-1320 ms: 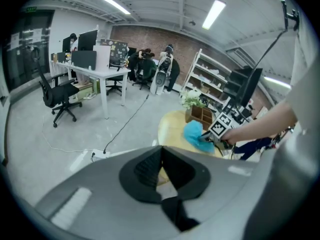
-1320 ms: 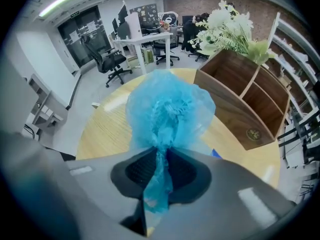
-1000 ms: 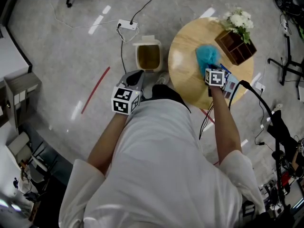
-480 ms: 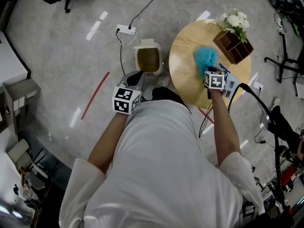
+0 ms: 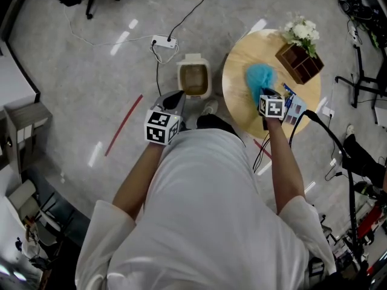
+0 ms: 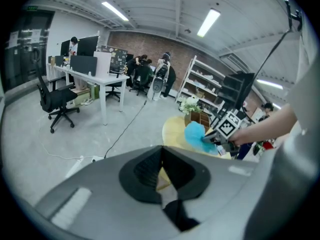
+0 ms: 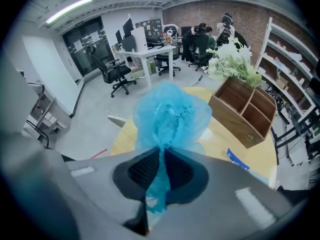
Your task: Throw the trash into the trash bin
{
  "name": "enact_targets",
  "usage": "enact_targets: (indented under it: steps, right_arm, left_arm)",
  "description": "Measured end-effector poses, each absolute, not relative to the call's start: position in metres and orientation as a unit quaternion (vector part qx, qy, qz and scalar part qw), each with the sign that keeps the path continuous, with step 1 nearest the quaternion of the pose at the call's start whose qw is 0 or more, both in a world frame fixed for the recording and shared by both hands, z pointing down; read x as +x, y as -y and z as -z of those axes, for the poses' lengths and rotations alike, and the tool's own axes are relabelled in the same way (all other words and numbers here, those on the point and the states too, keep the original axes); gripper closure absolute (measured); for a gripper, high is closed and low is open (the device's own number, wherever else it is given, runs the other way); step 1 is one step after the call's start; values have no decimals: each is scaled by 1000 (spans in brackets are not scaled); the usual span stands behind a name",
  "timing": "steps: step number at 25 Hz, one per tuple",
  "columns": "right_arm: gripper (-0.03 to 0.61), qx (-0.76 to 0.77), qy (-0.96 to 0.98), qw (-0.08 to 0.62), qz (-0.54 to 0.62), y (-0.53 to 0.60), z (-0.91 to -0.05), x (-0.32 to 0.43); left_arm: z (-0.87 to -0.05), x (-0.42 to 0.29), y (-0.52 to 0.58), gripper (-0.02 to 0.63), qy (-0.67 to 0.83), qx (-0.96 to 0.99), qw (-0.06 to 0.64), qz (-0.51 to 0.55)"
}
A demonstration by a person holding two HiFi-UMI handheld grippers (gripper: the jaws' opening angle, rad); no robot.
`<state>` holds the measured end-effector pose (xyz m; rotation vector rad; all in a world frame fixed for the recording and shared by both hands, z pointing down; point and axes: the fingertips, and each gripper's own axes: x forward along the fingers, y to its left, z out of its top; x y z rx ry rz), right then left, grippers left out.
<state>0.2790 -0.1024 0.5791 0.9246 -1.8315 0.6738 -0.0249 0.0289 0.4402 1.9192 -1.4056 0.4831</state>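
Note:
The trash is a crumpled blue plastic cap (image 5: 261, 77) over the round wooden table (image 5: 239, 101). My right gripper (image 5: 266, 96) is shut on its lower end, and in the right gripper view the cap (image 7: 170, 116) puffs out above the closed jaws of that gripper (image 7: 161, 151). The trash bin (image 5: 195, 77), beige and open-topped, stands on the floor just left of the table. Over the floor below the bin, my left gripper (image 5: 174, 100) holds nothing; the left gripper view shows its tips (image 6: 161, 149) meeting, with the blue cap (image 6: 195, 133) off to the right.
A wooden box (image 5: 299, 60) with white flowers (image 5: 301, 27) sits at the table's far right, and a blue packet (image 5: 291, 103) lies beside my right gripper. On the floor are a power strip (image 5: 163, 41) with cables, a red tape line (image 5: 124, 124) and black cables (image 5: 326, 132).
My right gripper has risen a little with the blue cap and drifted toward the table's left side. The left gripper has edged slightly toward the bin.

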Motion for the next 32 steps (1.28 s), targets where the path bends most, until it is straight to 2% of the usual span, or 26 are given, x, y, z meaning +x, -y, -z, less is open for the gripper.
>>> enact_targets:
  steps: [15, 32]
  right_arm:
    - [554, 362, 755, 473, -275, 52, -566, 213]
    - [554, 326, 772, 471, -277, -3, -557, 146]
  left_arm:
    - [-433, -83, -67, 611, 546, 741, 347, -182]
    - [-448, -114, -107, 611, 535, 744, 360, -173]
